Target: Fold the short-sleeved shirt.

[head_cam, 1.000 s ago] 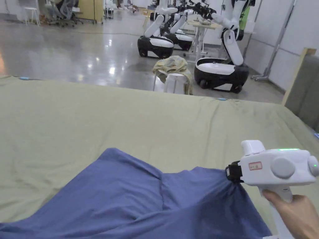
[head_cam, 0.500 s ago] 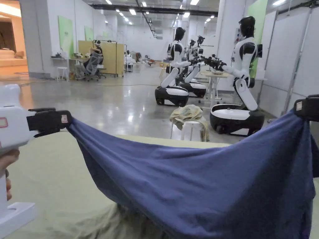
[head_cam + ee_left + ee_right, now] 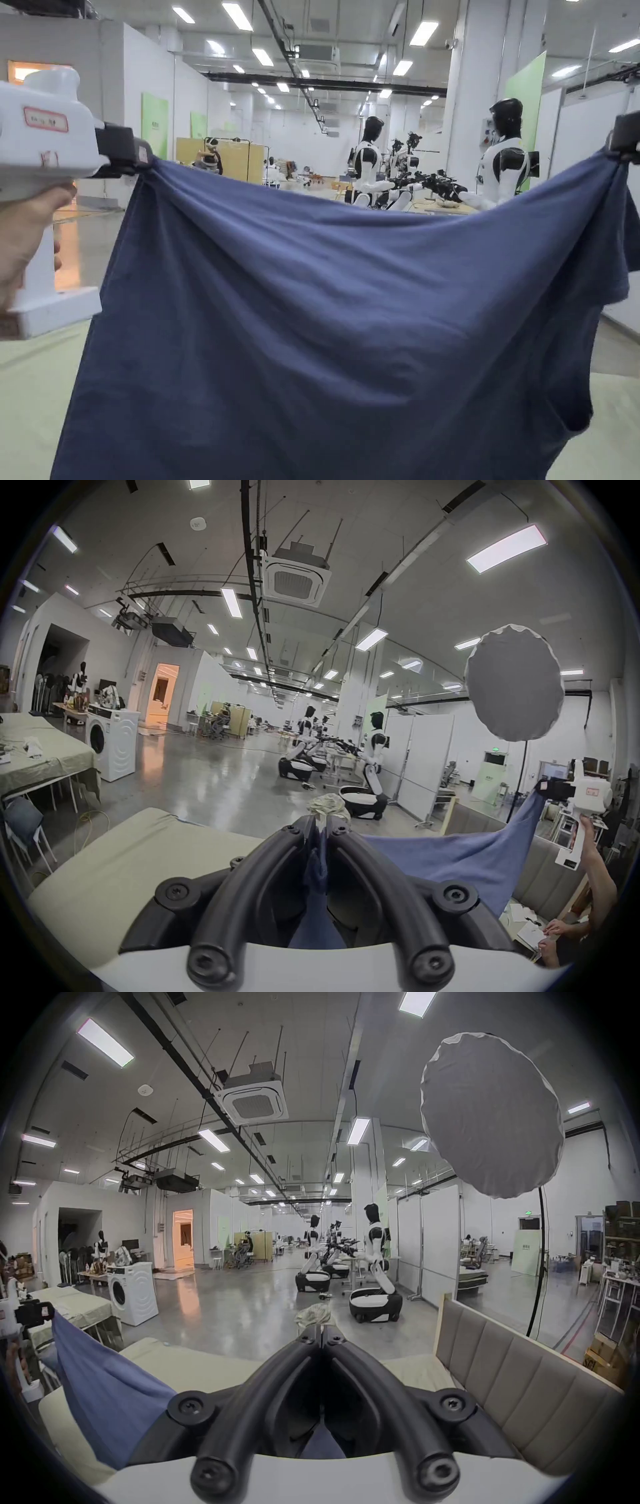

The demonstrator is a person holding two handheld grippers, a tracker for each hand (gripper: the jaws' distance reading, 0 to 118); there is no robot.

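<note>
While both grippers, left gripper (image 3: 134, 156) and right gripper (image 3: 622, 140), apparently pinch the blue shirt (image 3: 350, 325) taut, lower it evenly onto the bed (image 3: 25, 387), far edge first.

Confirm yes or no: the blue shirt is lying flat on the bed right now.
No. The blue shirt hangs in the air, stretched between the left gripper and the right gripper, above the bed.
</note>
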